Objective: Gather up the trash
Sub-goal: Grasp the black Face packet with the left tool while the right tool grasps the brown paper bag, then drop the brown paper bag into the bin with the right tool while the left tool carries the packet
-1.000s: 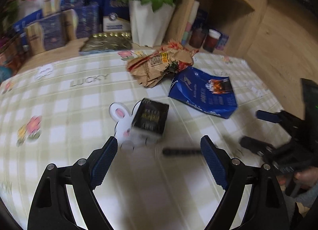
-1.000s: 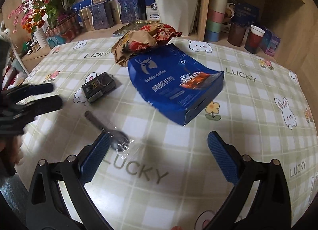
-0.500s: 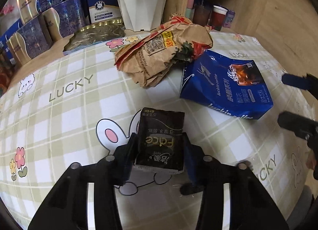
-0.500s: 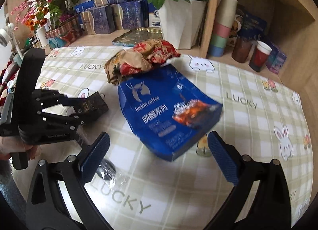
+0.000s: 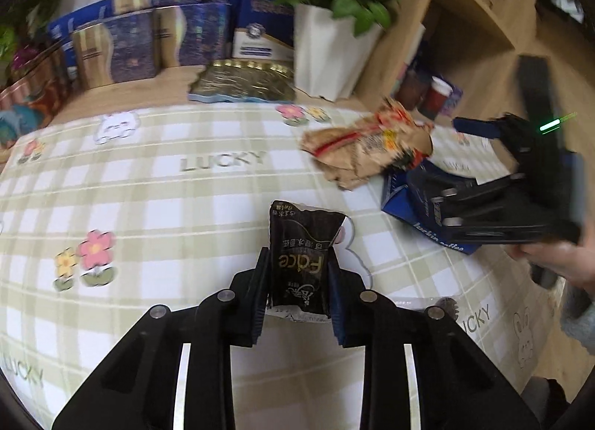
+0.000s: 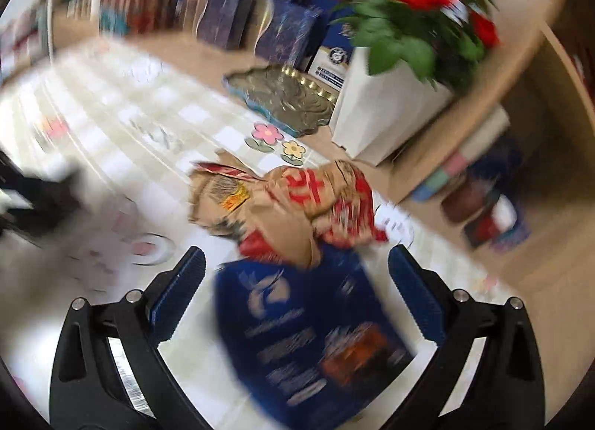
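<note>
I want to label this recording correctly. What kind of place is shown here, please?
Probably a home living or dining corner. A table under a checked tablecloth printed with rabbits and "LUCKY", a white planter of red flowers, stacked gift boxes and a wooden shelf with cups suggest it.

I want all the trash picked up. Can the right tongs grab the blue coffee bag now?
Probably yes. The right tongs are open, and the blue coffee bag already lies between them on the table. Nothing blocks it, though the crumpled brown paper bag rests on its far edge and might shift.
</note>
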A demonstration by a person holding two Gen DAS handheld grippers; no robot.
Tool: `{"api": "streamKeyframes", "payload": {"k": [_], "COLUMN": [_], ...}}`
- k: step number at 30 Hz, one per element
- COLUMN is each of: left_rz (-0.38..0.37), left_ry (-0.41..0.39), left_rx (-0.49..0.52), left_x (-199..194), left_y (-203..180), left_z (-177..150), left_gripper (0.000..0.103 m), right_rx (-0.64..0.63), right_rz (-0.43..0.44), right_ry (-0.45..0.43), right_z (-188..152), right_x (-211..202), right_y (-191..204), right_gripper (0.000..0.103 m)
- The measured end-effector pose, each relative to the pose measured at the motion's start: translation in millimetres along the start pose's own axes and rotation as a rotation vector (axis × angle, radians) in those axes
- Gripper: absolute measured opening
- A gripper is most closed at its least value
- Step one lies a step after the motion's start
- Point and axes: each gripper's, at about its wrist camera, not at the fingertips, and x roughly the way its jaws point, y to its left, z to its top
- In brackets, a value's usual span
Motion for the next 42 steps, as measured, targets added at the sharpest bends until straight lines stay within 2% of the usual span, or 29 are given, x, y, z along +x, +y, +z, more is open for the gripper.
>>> {"api": "streamKeyframes", "payload": {"k": [2, 4, 5, 6, 7, 9, 12, 19, 28, 29, 34, 35, 36, 42], "left_rz": [0.003, 0.005, 0.005, 0.005, 0.005, 0.003, -0.007, -0.023, -0.033, -0.035, -0.042, -0.042, -0.042, -0.047], "left_ry": [-0.009, -0.015, -0.018, -0.022, -0.024, -0.032, -0.040, -0.075, -0.113, -0.118, -0.139, -0.140, -0.144, -0.155], "left_rx": [-0.011, -0.019, -0.024, -0.031, -0.036, -0.050, -0.071, -0.082, -0.049, -0.047, -0.048, -0.048, -0.049, -0.062], "left_x": [-13, -24, -29, -35, -39, -48, -59, -97, -154, -160, -189, -193, -199, -224], "left_y": [8, 14, 17, 20, 23, 28, 32, 23, -2, -5, -15, -17, -19, -22], "left_z": [-3, -7, -9, -12, -14, -19, -24, -37, -62, -66, -86, -89, -94, -116], "left_gripper": [0.027, 0.027, 0.027, 0.027, 0.027, 0.028, 0.027, 0.027, 0.027, 0.027, 0.027, 0.027, 0.028, 0.027], "right_rx": [-0.078, -0.102, -0.114, -0.118, -0.118, -0.112, -0.074, 0.074, 0.151, 0.160, 0.163, 0.154, 0.154, 0.181], "right_rz": [-0.053, -0.060, -0.043, -0.022, -0.014, 0.021, 0.061, 0.139, 0.228, 0.242, 0.283, 0.291, 0.302, 0.330], "right_ry": [0.045, 0.064, 0.079, 0.096, 0.105, 0.070, 0.028, -0.070, -0.138, -0.147, -0.153, -0.147, -0.143, -0.140], "right_z": [5, 10, 12, 14, 16, 18, 22, 20, -7, -12, -31, -36, -41, -67], "right_x": [19, 26, 28, 30, 29, 16, -4, -54, -128, -140, -170, -175, -180, -204], "right_y": [9, 11, 13, 14, 14, 15, 10, -6, 0, 3, 17, 23, 27, 43], "right_gripper": [0.096, 0.090, 0.069, 0.060, 0.059, 0.051, 0.047, 0.045, 0.044, 0.040, 0.034, 0.027, 0.025, 0.025]}}
